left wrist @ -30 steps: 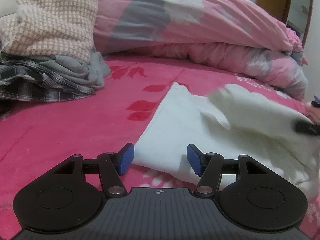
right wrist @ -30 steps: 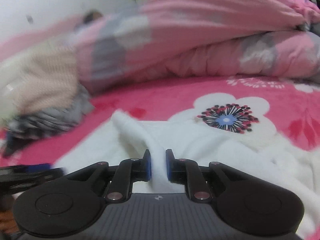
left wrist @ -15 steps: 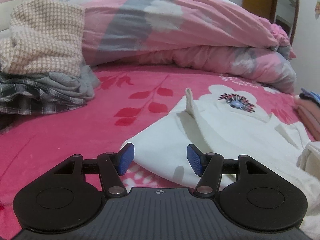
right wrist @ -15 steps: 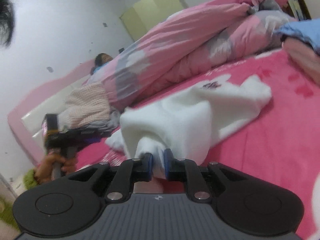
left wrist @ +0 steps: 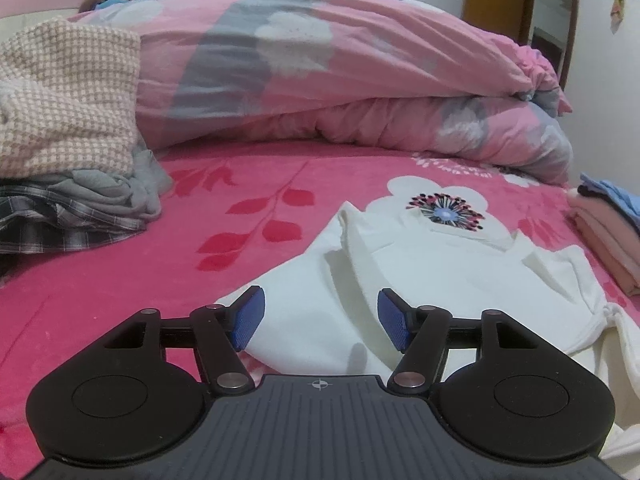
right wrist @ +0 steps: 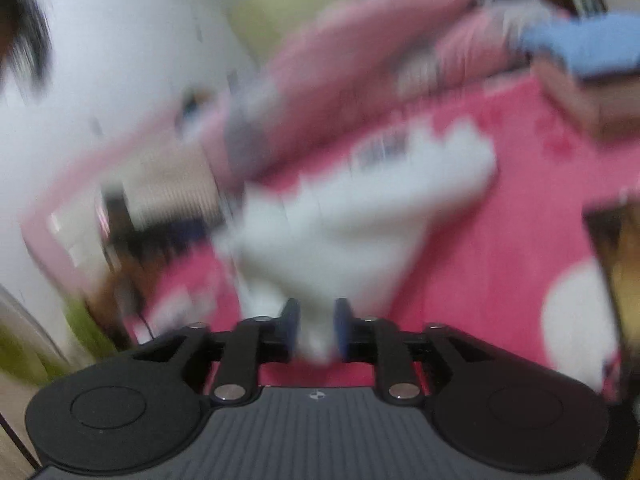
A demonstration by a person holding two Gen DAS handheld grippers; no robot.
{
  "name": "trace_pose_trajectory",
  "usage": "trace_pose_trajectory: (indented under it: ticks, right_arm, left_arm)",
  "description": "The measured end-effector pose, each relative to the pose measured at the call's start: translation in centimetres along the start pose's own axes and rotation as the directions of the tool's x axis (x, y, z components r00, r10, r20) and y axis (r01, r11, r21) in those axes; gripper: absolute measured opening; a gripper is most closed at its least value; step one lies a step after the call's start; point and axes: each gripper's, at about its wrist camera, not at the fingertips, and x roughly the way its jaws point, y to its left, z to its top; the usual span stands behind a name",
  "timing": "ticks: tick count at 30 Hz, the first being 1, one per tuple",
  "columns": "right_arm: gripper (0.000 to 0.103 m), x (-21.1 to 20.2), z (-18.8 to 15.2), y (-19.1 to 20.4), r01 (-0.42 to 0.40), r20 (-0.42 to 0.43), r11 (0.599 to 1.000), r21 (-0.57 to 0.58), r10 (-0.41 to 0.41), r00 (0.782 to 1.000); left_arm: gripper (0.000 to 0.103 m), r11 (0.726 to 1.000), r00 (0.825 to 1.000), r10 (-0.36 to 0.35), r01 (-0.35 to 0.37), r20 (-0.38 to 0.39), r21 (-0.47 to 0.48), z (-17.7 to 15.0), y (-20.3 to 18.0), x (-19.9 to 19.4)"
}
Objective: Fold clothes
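On the pink bed [left wrist: 120,288], left fingers [left wrist: 320,318] spread empty; right fingers [right wrist: 316,328] opening around the white garment [left wrist: 420,280].

White garment [left wrist: 420,276] on pink floral bedsheet [left wrist: 120,292]; pink-grey quilt [left wrist: 320,72].
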Motion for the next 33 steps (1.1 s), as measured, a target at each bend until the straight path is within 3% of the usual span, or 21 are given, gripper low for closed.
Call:
trace_pose_trajectory:
  ticks: [2,4,7,8,9,12,14,15,17,20,23,26,28,30,33]
  right_arm:
    - [0.041,1.7,2.0,0.6,-0.026,0.059,1.0,-0.013,0.026,0.998]
    - [0.041,5.7,4.2,1.6,-0.063,0.039,0.998,-0.022,0.064,0.997]
    - [0.049,13.4,6.8,2.3,-0.162,-0.081,0.982,0.092,0.17,0.982]
    - [0.058,16.3,7.5,2.2,-0.182,-0.13,0.972,0.15,0.202,0.971]
    - [0.064,18.9,8.0,2.1,-0.167,-0.169,0.968,0.184,0.199,0.965]
    - [0.065,25.3,8.5,1.3,-0.028,-0.269,0.977,0.212,0.086,0.959]
    - [0.063,28.7,7.6,0.2,0.092,-0.354,0.97,0.223,-0.007,0.935]
    - [0.056,29.6,6.7,0.1,0.098,-0.39,0.966,0.24,0.004,0.921]
    - [0.056,30.1,5.0,1.2,0.029,-0.416,0.969,0.247,0.079,0.906]
    - [0.056,28.7,2.9,4.7,-0.093,-0.42,0.982,0.164,0.155,0.894]
    - [0.057,27.1,0.9,8.3,-0.214,-0.427,0.975,0.057,0.217,0.878]
    - [0.057,25.9,-2.2,13.0,-0.275,-0.456,0.939,-0.204,0.158,0.876]
    - [0.062,24.8,-4.7,15.4,-0.302,-0.465,0.887,-0.349,0.116,0.878]
    - [0.078,23.8,-6.5,17.0,-0.305,-0.449,0.847,-0.436,0.089,0.889]
    - [0.08,22.5,-7.9,18.5,-0.279,-0.405,0.802,-0.529,0.051,0.913]
  left_arm:
    - [0.063,1.0,1.0,0.005,-0.005,0.0,0.001,0.2,0.2,-0.5]
    - [0.063,0.999,0.999,0.034,-0.035,0.029,0.028,1.1,0.8,-1.9]
    - [0.063,0.989,0.988,0.104,-0.115,0.116,0.091,3.1,2.0,-5.0]
    - [0.063,0.982,0.979,0.132,-0.151,0.156,0.116,4.0,2.5,-6.3]
    - [0.065,0.973,0.968,0.16,-0.188,0.193,0.137,4.9,3.2,-7.5]
    - [0.072,0.943,0.939,0.221,-0.274,0.263,0.186,7.1,4.9,-10.7]
    - [0.074,0.925,0.924,0.249,-0.315,0.29,0.211,8.0,6.0,-12.4]
    - [0.075,0.921,0.921,0.256,-0.325,0.293,0.215,8.1,6.5,-12.9]
    - [0.075,0.92,0.923,0.26,-0.326,0.284,0.216,7.9,7.1,-13.1]
    - [0.075,0.934,0.935,0.233,-0.291,0.266,0.206,6.7,7.3,-12.1]
    - [0.075,0.958,0.963,0.164,-0.207,0.213,0.2,5.7,6.1,-10.0]
    - [0.075,0.969,0.988,0.039,-0.074,0.149,0.235,4.8,3.4,-7.5]
    - [0.075,0.952,0.995,-0.056,0.028,0.084,0.304,3.8,0.7,-5.9]
    - [0.077,0.918,0.99,-0.142,0.128,0.008,0.375,2.7,-2.0,-4.2]
    - [0.077,0.865,0.975,-0.191,0.221,-0.11,0.451,0.7,-5.3,-1.5]
